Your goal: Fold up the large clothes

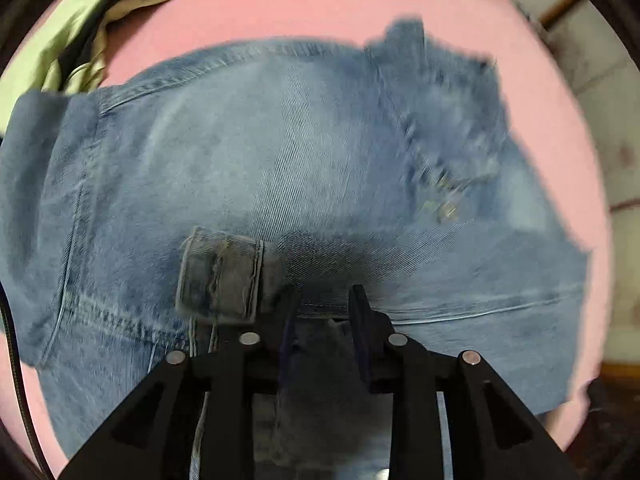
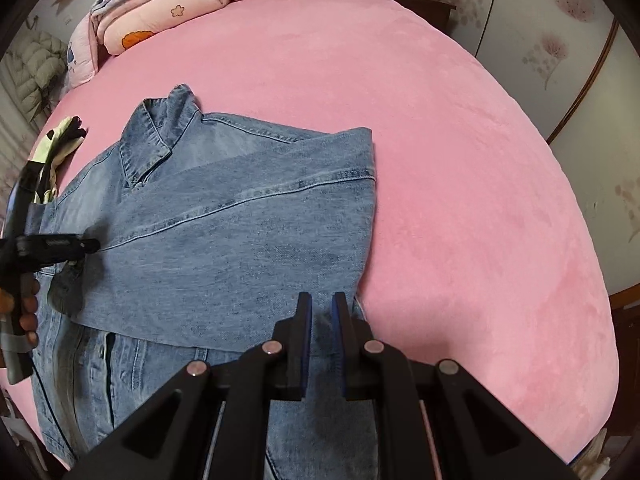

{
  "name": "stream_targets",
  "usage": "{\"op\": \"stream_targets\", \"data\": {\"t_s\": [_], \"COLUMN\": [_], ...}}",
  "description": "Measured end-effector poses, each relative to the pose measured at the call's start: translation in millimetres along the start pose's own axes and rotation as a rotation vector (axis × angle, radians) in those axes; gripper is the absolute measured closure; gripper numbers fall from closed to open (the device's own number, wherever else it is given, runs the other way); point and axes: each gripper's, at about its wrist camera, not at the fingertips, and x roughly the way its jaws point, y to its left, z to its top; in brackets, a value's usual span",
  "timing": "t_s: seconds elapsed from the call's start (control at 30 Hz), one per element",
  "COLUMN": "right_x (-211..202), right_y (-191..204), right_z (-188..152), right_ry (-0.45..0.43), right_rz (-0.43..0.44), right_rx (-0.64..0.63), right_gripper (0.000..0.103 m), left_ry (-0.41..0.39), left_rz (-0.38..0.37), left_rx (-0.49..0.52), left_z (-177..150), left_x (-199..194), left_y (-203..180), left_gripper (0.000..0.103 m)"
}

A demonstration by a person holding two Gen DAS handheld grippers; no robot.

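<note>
Left tongs (image 1: 322, 304) parted just past the cuff (image 1: 220, 276) gripping nothing, right tongs (image 2: 322, 312) nearly closed and empty over the denim jacket (image 2: 224, 216) on the pink bed (image 2: 460, 160); risk: snagging that cuff, dragging the folded sleeve open.

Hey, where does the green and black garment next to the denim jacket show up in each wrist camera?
Left wrist view: green and black garment at top left, beyond the denim jacket.
Right wrist view: it lies at the far left edge, beside the jacket's collar.
Shared landmark: the pink bed cover.
</note>
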Motion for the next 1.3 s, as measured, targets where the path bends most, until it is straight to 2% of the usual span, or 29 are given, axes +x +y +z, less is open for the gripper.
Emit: {"op": "stream_targets", "data": {"t_s": [0.1, 0.23, 0.33, 0.63, 0.93, 0.97, 1.0, 1.07, 1.13, 1.2, 1.3], "right_x": [-1.0, 1.0, 4.2, 7.6, 9.6, 9.4, 9.3, 8.9, 7.7, 7.2, 11.0], "right_y": [-1.3, 2.3, 5.6, 8.1, 7.3, 8.0, 8.8, 10.5, 11.3, 12.0, 11.8], "right_z": [-0.3, -1.2, -1.6, -4.9, -16.5, -17.3, -17.5, -16.8, -15.4, -13.7, -12.4], "right_ry": [0.0, 0.003, 0.008, 0.015, 0.032, 0.031, 0.031, 0.028, 0.02, 0.013, 0.017], "right_rz": [0.028, 0.046, 0.059, 0.071, 0.085, 0.086, 0.085, 0.086, 0.087, 0.08, 0.07], "right_rx": [0.003, 0.001, -0.002, -0.001, 0.016, 0.014, 0.011, 0.007, 0.004, -0.003, -0.011], "right_gripper": [0.093, 0.093, 0.093, 0.093, 0.093, 0.093, 0.093, 0.093, 0.093, 0.093, 0.093], "left_ry": [-0.071, -0.063, -0.028, 0.001, 0.019, 0.014, 0.005, -0.03, -0.117, -0.158, -0.14], "left_rz": [-0.081, -0.083, -0.052, -0.055, -0.002, 0.012, 0.043, 0.096, 0.127, 0.136, 0.193], "left_rx": [-0.051, -0.036, 0.019, 0.038, 0.083, 0.095, 0.112, 0.145, 0.131, 0.094, 0.079], "left_z": [-6.4, -24.3, -34.9, -35.4, -33.4, -33.9, -34.5, -36.4, -40.2, -44.4, -52.8], "left_x": [-37.0, -54.7, -46.9, -5.1, 5.1, 5.3, 5.1, -0.2, -16.3, -24.1, -14.0], "left_y": [17.5, 34.0, 40.1, 36.1, 29.8, 27.8, 25.4, 21.2, 19.6, 23.5, 30.4], "left_gripper": [0.076, 0.076, 0.076, 0.076, 0.076, 0.082, 0.095, 0.1, 0.101, 0.101, 0.101]}}
